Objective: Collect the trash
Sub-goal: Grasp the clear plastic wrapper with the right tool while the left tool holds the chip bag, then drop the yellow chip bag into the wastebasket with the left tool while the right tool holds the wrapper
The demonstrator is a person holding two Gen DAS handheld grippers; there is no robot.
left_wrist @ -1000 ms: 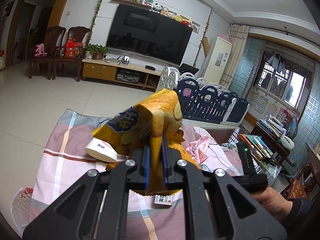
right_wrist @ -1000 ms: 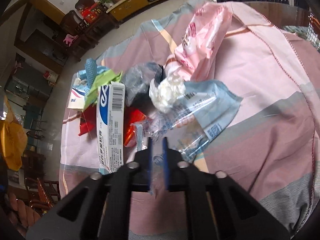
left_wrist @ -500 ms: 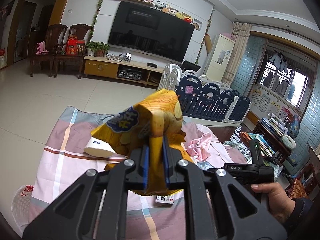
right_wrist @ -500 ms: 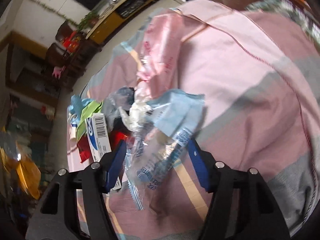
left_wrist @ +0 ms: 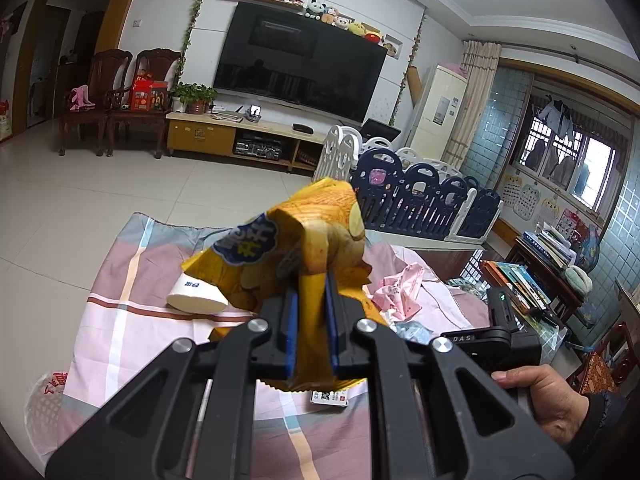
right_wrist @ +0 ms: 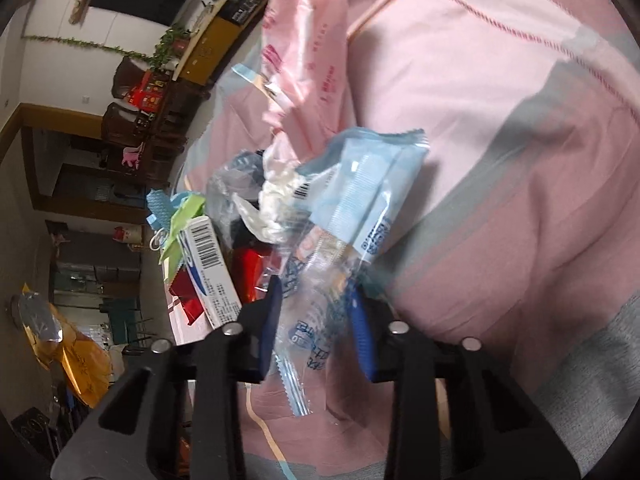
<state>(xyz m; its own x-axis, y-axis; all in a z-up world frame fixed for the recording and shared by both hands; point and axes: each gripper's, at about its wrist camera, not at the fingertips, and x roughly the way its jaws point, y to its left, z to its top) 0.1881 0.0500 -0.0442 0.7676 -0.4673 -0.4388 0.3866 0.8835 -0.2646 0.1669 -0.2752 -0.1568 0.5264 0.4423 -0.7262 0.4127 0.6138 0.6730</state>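
1. Yellow crumpled snack bag [left_wrist: 296, 256] is pinched betw. the blue pads of the left hand-held gripper [left_wrist: 311, 328]; jaws nearly closed on it, bag held up above the pink checked cloth [left_wrist: 120, 320].
2. White paper cup [left_wrist: 196, 298] lies on its side on the cloth, just left of the bag & behind it.
3. Right hand-held gripper [right_wrist: 316, 336]: jaws part open, one on each side of a clear plastic wrapper [right_wrist: 316, 320] w/ blue print. Can't tell if the pads actually touch it; image blurred.
4. Wrapper sits at the near edge of a trash pile on the cloth: light-blue packet [right_wrist: 368, 184], white crumpled tissue [right_wrist: 276, 200], pink plastic bag [right_wrist: 308, 60] further back, white barcode box [right_wrist: 208, 272] to the left, red foil [right_wrist: 250, 276] betw. box & wrapper, green paper scrap [right_wrist: 182, 220] beyond the box.
5. Person's hand [left_wrist: 548, 400] grips the right tool's handle, lower right in left wrist view.
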